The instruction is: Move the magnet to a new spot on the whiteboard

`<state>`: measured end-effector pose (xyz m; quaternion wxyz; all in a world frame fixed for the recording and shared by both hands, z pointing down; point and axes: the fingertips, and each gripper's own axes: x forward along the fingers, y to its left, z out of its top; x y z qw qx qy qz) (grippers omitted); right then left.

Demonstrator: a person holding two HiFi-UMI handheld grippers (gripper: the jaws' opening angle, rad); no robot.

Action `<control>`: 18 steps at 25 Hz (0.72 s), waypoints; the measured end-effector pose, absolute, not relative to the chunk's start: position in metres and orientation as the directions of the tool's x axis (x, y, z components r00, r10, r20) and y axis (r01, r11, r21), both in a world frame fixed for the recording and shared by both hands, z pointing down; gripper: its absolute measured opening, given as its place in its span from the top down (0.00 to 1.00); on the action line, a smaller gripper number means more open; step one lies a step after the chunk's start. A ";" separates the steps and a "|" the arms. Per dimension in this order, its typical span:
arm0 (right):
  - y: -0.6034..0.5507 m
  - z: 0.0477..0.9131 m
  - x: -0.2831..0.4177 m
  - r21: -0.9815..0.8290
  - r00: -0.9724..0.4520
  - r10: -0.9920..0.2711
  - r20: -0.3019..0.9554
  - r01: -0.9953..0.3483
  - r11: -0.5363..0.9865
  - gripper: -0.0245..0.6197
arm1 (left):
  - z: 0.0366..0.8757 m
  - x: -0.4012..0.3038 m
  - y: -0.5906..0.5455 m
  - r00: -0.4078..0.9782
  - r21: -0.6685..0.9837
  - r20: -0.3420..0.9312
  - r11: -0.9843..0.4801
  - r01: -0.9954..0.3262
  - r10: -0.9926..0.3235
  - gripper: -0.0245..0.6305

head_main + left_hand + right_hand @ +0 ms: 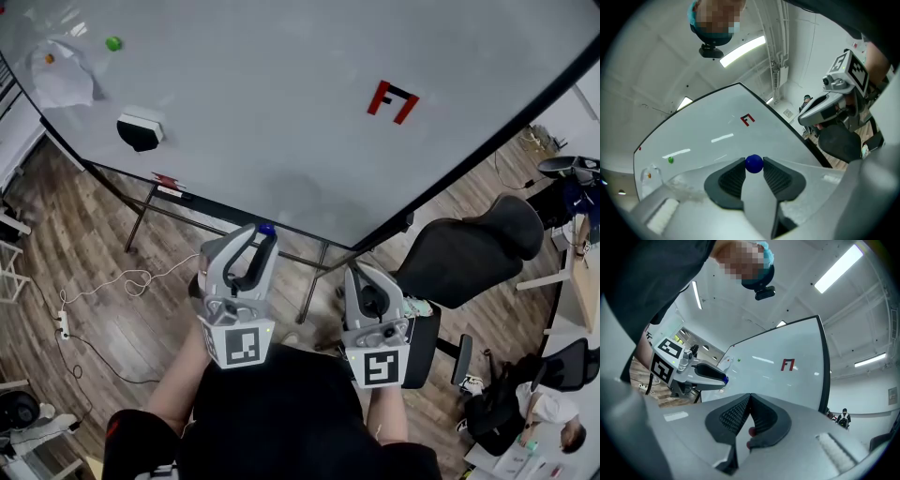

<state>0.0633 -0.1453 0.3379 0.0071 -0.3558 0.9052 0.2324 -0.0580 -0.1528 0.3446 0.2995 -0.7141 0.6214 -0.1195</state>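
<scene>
So the left gripper (262, 233) has the little blue magnet (753, 163) pinched right at the tips of its jaws. They're partway open, just as wide as the ball, with a pad on each side of it. It's sitting down by the bottom edge of the whiteboard (281, 112), and from the head view I honestly can't tell if the magnet touches the board or hangs just in front of it. The right gripper (749, 397) is beside the left one, jaws closed together with nothing in them. Up on the board there's a red mark (392, 101) toward the right, and a green magnet (113, 43) and an eraser (141, 129) over on the left, well apart from the blue one.
</scene>
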 end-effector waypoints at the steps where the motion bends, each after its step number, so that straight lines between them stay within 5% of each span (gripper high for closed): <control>1: -0.145 0.338 0.063 0.414 -0.749 -0.639 -0.179 -0.646 0.642 0.96 | 0.346 -0.058 -0.151 0.197 -0.577 -0.199 -0.048 -0.815 -0.960 0.77; 18: -0.139 0.342 0.067 0.410 -0.767 -0.616 -0.179 -0.628 0.662 0.96 | 0.356 -0.052 -0.134 0.162 -0.584 -0.184 -0.025 -0.812 -0.969 0.77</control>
